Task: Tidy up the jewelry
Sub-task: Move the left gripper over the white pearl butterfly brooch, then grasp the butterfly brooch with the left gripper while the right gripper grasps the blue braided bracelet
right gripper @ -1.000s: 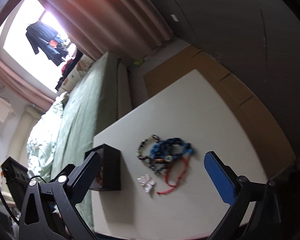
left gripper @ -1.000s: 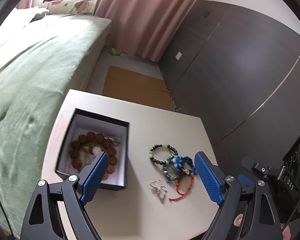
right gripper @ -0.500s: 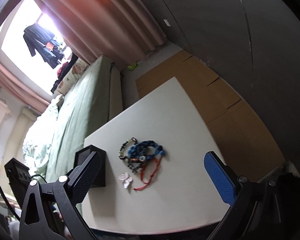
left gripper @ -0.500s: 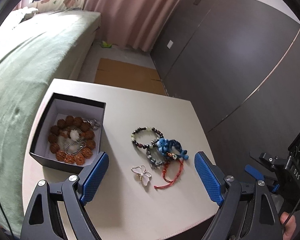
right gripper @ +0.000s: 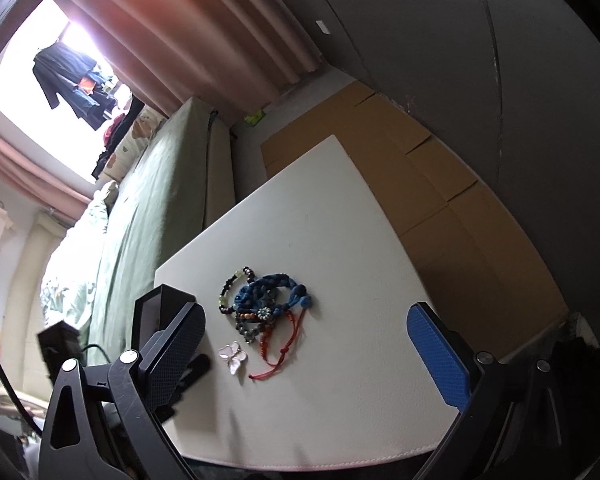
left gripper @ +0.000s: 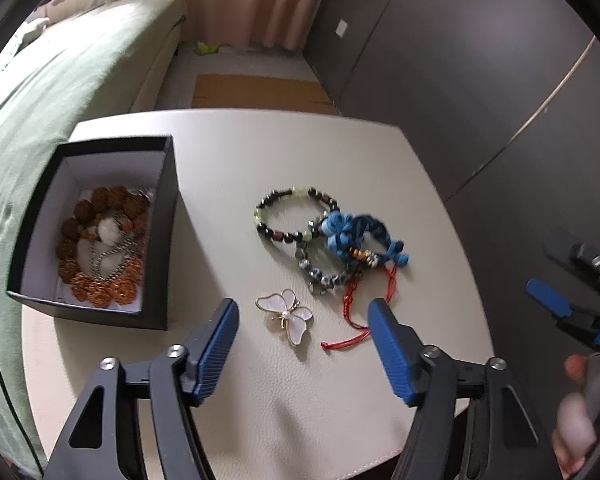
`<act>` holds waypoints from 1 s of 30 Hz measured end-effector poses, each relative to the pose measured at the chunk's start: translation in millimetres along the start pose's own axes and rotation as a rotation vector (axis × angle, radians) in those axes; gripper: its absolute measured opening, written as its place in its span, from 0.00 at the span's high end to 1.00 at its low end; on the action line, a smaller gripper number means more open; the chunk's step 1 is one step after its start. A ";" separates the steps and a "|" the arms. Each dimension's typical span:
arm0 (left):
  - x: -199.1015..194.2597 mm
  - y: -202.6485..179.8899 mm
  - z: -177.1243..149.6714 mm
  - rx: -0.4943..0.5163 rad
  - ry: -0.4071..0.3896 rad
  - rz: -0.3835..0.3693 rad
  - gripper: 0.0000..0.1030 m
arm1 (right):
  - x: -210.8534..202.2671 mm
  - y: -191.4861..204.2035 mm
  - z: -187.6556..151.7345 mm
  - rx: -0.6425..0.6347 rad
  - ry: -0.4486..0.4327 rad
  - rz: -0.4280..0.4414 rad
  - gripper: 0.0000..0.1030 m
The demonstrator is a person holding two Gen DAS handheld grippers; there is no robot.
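A white butterfly brooch [left gripper: 287, 321] lies on the cream table [left gripper: 260, 400], between the tips of my open, empty left gripper [left gripper: 302, 322]. Behind it lies a pile: a dark bead bracelet [left gripper: 292, 216], a blue knotted bracelet [left gripper: 360, 236], a grey bead bracelet [left gripper: 320, 276] and a red cord [left gripper: 356, 316]. A black box [left gripper: 164, 216] at the left holds a brown bead bracelet [left gripper: 96, 256] and a chain. My right gripper [right gripper: 304, 344] is open and empty, held high over the table's near edge; the brooch [right gripper: 232, 356] and pile [right gripper: 264, 300] lie ahead of it.
A bed with a green cover [left gripper: 60, 80] runs along the table's left side. A dark wardrobe wall [left gripper: 480, 80] stands to the right. Flat cardboard [left gripper: 260, 92] lies on the floor beyond the table. The right gripper [left gripper: 560, 308] and the hand holding it show at the right edge.
My left gripper has moved down and to the right, from the box toward the brooch, which now lies between its tips. The right gripper has shifted slightly. Both stay open.
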State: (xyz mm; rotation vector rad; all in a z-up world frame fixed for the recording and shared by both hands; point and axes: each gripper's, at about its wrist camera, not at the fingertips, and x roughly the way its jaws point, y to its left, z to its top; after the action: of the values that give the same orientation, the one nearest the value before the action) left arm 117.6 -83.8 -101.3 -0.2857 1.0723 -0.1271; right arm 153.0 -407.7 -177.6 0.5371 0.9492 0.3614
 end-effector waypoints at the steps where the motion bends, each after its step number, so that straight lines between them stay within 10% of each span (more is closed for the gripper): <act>1: 2.7 -0.2 -0.4 0.002 0.007 0.003 0.36 | 1.3 1.0 -0.2 -0.001 0.005 0.004 0.00; 22: 47.3 -23.6 -14.5 0.185 0.010 0.230 0.45 | 8.2 -1.2 1.1 -0.002 0.035 -0.022 0.00; 30: 42.0 -16.6 -10.6 0.177 0.031 0.190 0.59 | 16.4 5.9 -0.3 -0.020 0.047 -0.030 0.00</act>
State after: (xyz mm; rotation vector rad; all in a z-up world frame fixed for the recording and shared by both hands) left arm 128.8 -111.5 -136.7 -0.0220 1.1059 -0.0556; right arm 161.2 -394.4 -185.2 0.4974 0.9971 0.3578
